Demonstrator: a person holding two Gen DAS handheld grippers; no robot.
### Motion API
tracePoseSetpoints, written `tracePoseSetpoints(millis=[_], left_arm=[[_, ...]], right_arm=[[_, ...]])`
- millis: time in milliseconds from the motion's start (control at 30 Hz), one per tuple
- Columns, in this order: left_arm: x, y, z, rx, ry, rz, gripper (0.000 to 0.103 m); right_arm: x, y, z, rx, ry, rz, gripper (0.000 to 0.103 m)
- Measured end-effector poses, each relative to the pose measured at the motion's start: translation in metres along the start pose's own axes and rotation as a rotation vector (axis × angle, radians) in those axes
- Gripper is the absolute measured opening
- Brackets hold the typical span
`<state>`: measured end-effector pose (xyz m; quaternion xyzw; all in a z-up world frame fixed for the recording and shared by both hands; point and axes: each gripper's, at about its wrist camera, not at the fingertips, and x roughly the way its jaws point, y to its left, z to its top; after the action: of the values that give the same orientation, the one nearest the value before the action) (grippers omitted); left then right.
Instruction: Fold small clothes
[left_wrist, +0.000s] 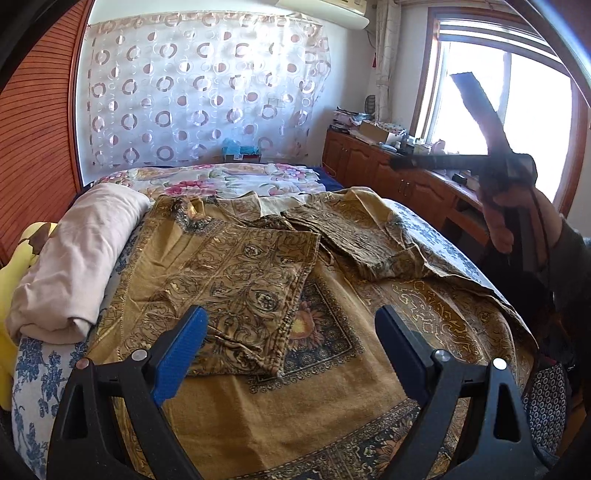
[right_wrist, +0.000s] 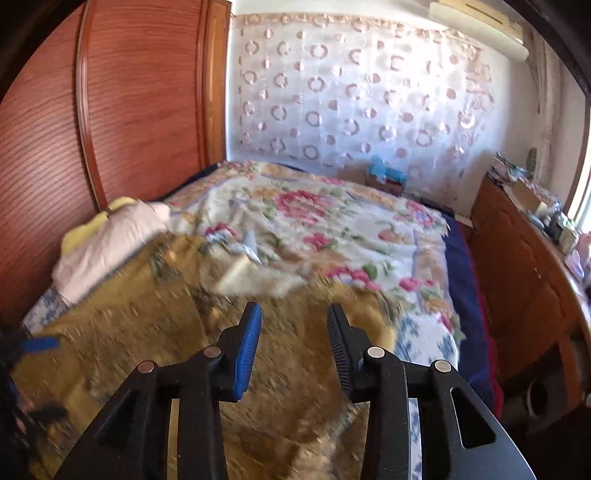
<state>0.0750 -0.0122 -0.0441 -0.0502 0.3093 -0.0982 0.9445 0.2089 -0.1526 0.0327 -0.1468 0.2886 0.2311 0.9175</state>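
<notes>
1. Garment (left_wrist: 236, 280), brown and patterned, lies folded on the bed (left_wrist: 55, 373) just ahead of the left tongs (left_wrist: 291, 347), its long axis slanting from near-left to far-right.
2. Left tongs gape wide, empty.
3. Right tongs (right_wrist: 293, 347) stand partly parted, empty, above the blurred gold spread (right_wrist: 122, 325).
4. Its near hem lies free.

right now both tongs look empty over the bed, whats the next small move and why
Probably bring the right tongs down to the rumpled brown patterned garment. Both they and the left tongs stand open with nothing between them, one patterned piece already lies folded flat, and the rumpled one beside it is still unfolded.
</notes>
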Motion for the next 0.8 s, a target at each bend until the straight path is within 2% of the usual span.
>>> tracePoseSetpoints(millis=[267,467,567,800], left_arm=[[0.012,0.034,0.028,0.02,-0.001,0.053,0.093],[0.027,0.067,0.05,0.029,0.019,0.085,0.092],[0.039,0.081,0.062,0.028,0.05,0.084,0.087],[0.081,0.101,0.091,0.037,0.127,0.044,0.071]], right_arm=[[0.043,-0.021,-0.012,0.081,0.088,-0.008,0.039],[0.077,-0.024,-0.013,0.081,0.138,0.001,0.039],[0.085,-0.028,-0.011,0.084,0.154,0.006,0.039],[0.088,-0.019,-0.004,0.051,0.153,-0.041,0.039]])
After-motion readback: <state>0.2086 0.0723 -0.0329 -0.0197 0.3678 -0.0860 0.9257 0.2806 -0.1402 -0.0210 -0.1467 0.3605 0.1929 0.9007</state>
